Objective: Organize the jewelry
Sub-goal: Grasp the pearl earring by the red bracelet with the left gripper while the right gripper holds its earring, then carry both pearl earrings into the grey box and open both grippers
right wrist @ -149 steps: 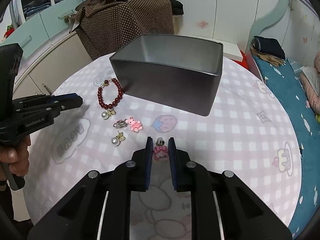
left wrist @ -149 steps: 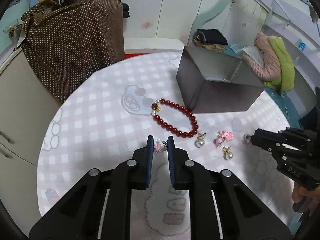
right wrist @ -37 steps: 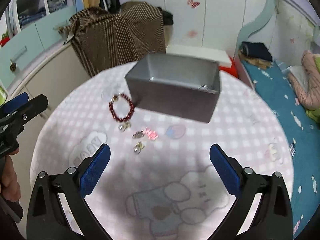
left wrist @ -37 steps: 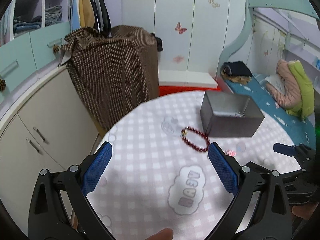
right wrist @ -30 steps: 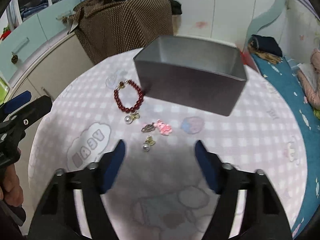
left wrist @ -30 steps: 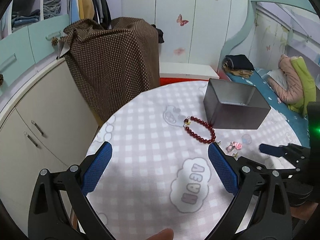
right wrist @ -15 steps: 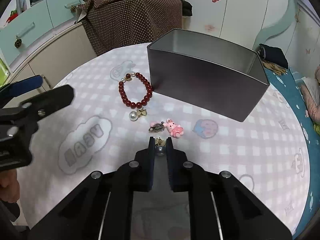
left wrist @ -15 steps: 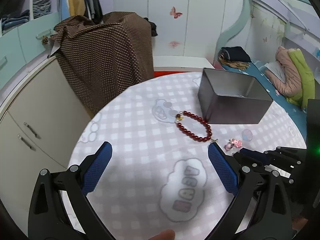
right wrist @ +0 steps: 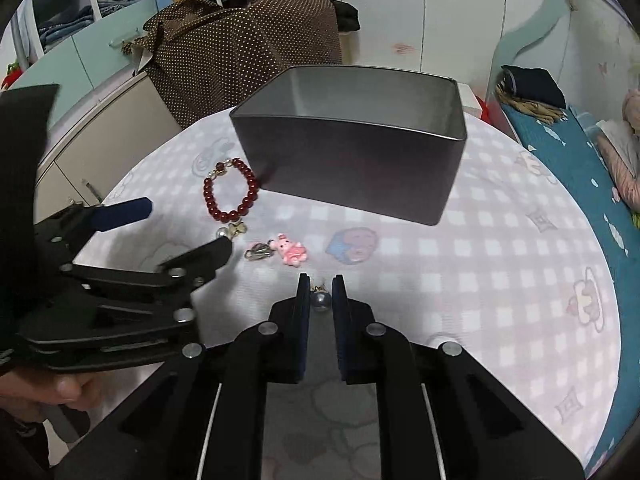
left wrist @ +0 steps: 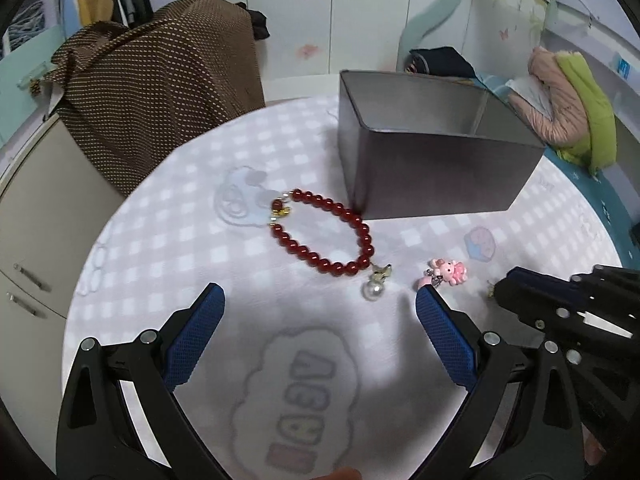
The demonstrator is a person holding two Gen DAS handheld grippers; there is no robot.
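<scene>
A red bead bracelet (left wrist: 324, 236) lies on the checked tablecloth beside an open grey tin (left wrist: 432, 168). Just below the bracelet rests a pearl earring (left wrist: 374, 288), and to its right a pink bear charm (left wrist: 450, 272). My left gripper (left wrist: 320, 300) hovers wide open over the cloth in front of these pieces, with nothing between its fingers. In the right wrist view my right gripper (right wrist: 321, 284) is shut on a second pearl earring (right wrist: 321, 301), down at the cloth in front of the pink bear charm (right wrist: 292, 250) and the tin (right wrist: 352, 160). The left gripper (right wrist: 186, 224) stands to its left.
The round table (right wrist: 520, 280) drops off at its edge all round. A brown dotted cloth (left wrist: 160, 80) covers furniture behind it, with cabinets (left wrist: 36, 208) on the left. On the right lies a bed with blue bedding (right wrist: 580, 168).
My right gripper went from wide open to shut on the pearl earring. The left gripper, still open, came down and closer to the bracelet and charms.
</scene>
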